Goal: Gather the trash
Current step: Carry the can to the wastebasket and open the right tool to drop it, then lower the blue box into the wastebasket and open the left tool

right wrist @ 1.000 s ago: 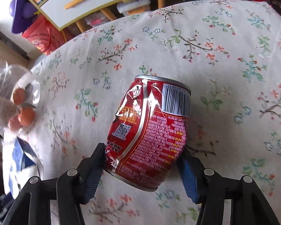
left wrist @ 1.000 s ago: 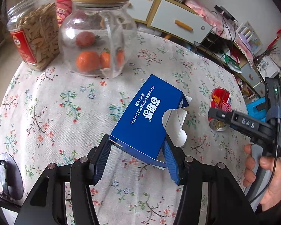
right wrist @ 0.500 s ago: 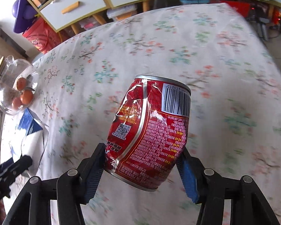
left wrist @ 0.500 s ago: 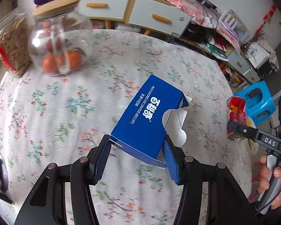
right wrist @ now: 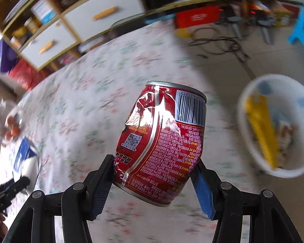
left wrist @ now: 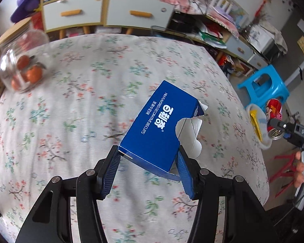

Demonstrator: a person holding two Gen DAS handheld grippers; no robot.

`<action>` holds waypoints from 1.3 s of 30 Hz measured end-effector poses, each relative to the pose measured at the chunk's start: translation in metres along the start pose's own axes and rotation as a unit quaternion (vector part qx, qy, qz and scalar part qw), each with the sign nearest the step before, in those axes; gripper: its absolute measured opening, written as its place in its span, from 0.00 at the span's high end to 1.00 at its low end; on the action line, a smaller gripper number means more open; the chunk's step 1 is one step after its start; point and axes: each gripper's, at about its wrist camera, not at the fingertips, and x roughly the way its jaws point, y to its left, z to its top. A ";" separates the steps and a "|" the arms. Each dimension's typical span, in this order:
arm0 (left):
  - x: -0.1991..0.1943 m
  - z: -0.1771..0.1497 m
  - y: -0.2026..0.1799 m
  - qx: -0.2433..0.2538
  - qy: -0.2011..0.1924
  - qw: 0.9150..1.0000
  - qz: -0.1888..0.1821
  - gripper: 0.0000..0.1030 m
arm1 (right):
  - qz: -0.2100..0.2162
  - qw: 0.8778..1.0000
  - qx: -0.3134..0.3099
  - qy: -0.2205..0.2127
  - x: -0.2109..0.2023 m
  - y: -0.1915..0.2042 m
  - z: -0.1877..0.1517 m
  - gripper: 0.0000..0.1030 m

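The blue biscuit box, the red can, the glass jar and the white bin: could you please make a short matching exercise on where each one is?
Things:
1. blue biscuit box
2. red can
3. glass jar
4. white bin

Places:
A. on the floor beside the table
B. clamped in the left gripper
C. standing on the floral tablecloth
D. clamped in the right gripper

Pairs: 1-B, 2-D, 3-C, 4-A

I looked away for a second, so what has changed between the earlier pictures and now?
Both loads travelled from over the table toward its edge. The right gripper carried the dented red drink can off the floral tablecloth toward the white plastic bin on the floor; the left gripper followed with the torn blue biscuit box. Both grips unchanged; the glass jar of oranges stayed put.
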 end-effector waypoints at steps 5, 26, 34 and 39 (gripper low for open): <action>0.009 0.003 -0.025 0.015 0.004 1.000 -0.009 0.44 | -0.014 0.998 0.060 -0.024 -0.023 -0.068 0.002 0.38; 0.048 0.018 -0.161 0.090 0.013 0.994 -0.060 0.44 | -0.025 0.982 0.183 -0.032 -0.019 -0.213 0.001 0.26; 0.084 0.022 -0.261 0.159 0.033 0.983 -0.083 0.44 | -0.064 0.984 0.157 -0.054 -0.058 -0.226 -0.018 0.26; 0.102 0.024 -0.301 0.186 0.040 0.978 -0.089 0.44 | -0.081 0.982 0.159 -0.068 -0.076 -0.241 -0.026 0.26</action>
